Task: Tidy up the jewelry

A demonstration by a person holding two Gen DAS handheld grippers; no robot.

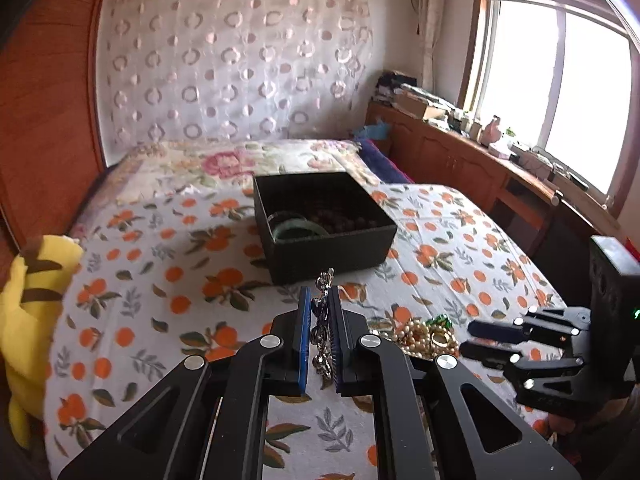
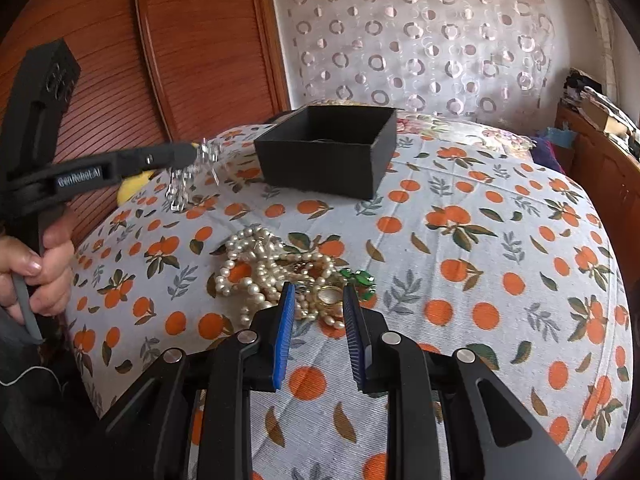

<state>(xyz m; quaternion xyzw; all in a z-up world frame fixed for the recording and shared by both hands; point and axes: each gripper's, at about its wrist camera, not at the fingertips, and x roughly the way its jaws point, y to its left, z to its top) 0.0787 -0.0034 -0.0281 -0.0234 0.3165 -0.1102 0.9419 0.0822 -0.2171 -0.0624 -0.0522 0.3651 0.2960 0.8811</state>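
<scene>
A: Your silver piece point(image 2: 192, 176) is blurred in the right wrist view, so its shape can't be told.

B: And your black box's point(image 2: 326, 150) wall hides its contents there; the yellow plush point(image 1: 28, 320) is cut off at the left edge.

Orange-print bedspread point(image 2: 460, 240), yellow plush toy point(image 1: 28, 300), circle-patterned curtain point(image 1: 232, 60), bright window point(image 1: 560, 92), wooden wardrobe point(image 2: 192, 40)

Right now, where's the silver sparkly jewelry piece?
The silver piece is clamped in the left gripper, held above the orange-print bedspread, just short of the black box.
</scene>
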